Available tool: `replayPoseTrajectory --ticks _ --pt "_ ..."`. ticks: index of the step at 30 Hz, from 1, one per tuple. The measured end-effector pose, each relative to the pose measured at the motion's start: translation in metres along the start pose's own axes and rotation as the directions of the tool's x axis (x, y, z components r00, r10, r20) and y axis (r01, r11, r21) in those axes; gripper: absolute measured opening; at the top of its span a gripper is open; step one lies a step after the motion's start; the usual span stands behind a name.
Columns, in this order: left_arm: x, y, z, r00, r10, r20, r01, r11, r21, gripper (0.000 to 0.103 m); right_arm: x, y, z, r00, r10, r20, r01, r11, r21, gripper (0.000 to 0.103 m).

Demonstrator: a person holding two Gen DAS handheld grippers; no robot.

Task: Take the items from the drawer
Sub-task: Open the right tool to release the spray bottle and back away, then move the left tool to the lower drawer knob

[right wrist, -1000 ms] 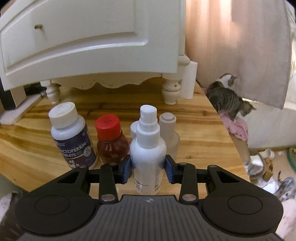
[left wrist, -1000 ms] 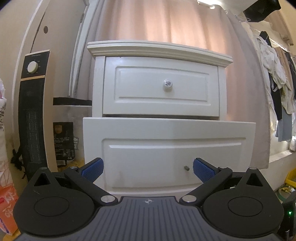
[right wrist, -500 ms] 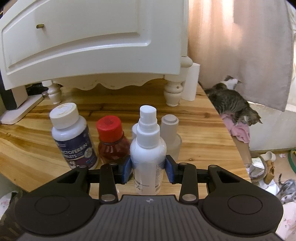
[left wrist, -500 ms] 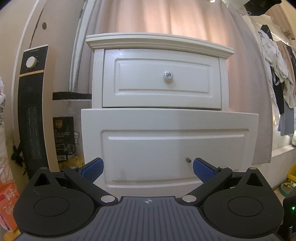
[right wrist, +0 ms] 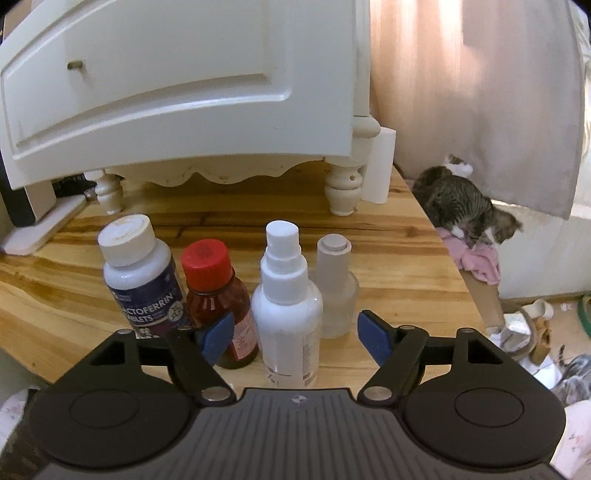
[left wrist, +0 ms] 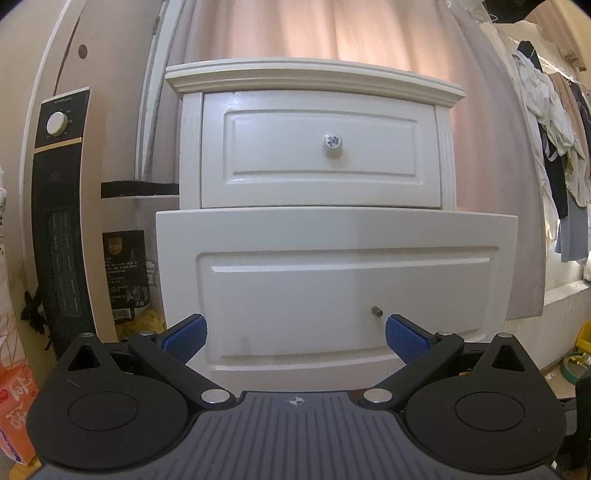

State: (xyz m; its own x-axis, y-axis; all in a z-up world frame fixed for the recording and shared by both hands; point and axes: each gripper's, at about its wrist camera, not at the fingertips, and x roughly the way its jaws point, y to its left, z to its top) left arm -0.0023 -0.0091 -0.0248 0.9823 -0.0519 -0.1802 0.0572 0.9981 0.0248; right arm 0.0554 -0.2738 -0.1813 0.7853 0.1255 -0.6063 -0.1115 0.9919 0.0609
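The white spray bottle (right wrist: 286, 314) stands upright on the desk (right wrist: 399, 266), long axis vertical, between the jaws of the right gripper (right wrist: 295, 338), which are released and clear of its sides. Bottles crowd its left and rear. The left gripper (left wrist: 295, 334), spread and empty, faces the pulled-out lower drawer (left wrist: 332, 280), nearer it.

Pink curtain (left wrist: 332, 33) backlit – tower heater (left wrist: 61, 221) left, hung clothes (left wrist: 554, 122) right, wooden tabletop (right wrist: 388, 251).
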Motion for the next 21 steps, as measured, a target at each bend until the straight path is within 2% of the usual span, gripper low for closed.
replayPoseTrajectory --ticks 2,4,5,6,13,21 --pt "0.002 0.000 -0.001 1.000 0.000 -0.004 0.000 1.000 -0.003 0.103 -0.002 -0.002 0.001 1.000 0.024 0.003 -0.024 1.000 0.016 0.078" --pt "0.004 0.000 -0.001 1.000 -0.002 -0.011 0.002 1.000 -0.007 0.103 -0.004 -0.004 0.002 1.000 0.020 0.006 -0.021 0.999 0.031 0.089" --pt "0.005 0.001 -0.001 1.000 -0.006 -0.015 0.005 1.000 -0.012 0.103 -0.005 -0.005 0.003 1.000 0.010 0.008 -0.010 0.999 0.036 0.101" --pt "0.005 0.001 -0.001 1.000 -0.009 -0.019 0.009 1.000 -0.016 0.103 -0.007 -0.005 0.004 1.000 0.002 0.010 -0.002 0.999 0.040 0.103" --pt "0.004 0.001 0.001 1.000 -0.012 -0.011 0.011 1.000 -0.016 0.103 -0.015 -0.013 0.010 0.999 0.037 0.012 -0.038 0.995 0.097 0.103" --pt "0.006 -0.001 -0.001 1.000 -0.022 -0.020 0.022 1.000 -0.007 0.103 -0.024 -0.007 0.014 0.999 0.042 0.020 -0.043 0.997 0.064 0.103"
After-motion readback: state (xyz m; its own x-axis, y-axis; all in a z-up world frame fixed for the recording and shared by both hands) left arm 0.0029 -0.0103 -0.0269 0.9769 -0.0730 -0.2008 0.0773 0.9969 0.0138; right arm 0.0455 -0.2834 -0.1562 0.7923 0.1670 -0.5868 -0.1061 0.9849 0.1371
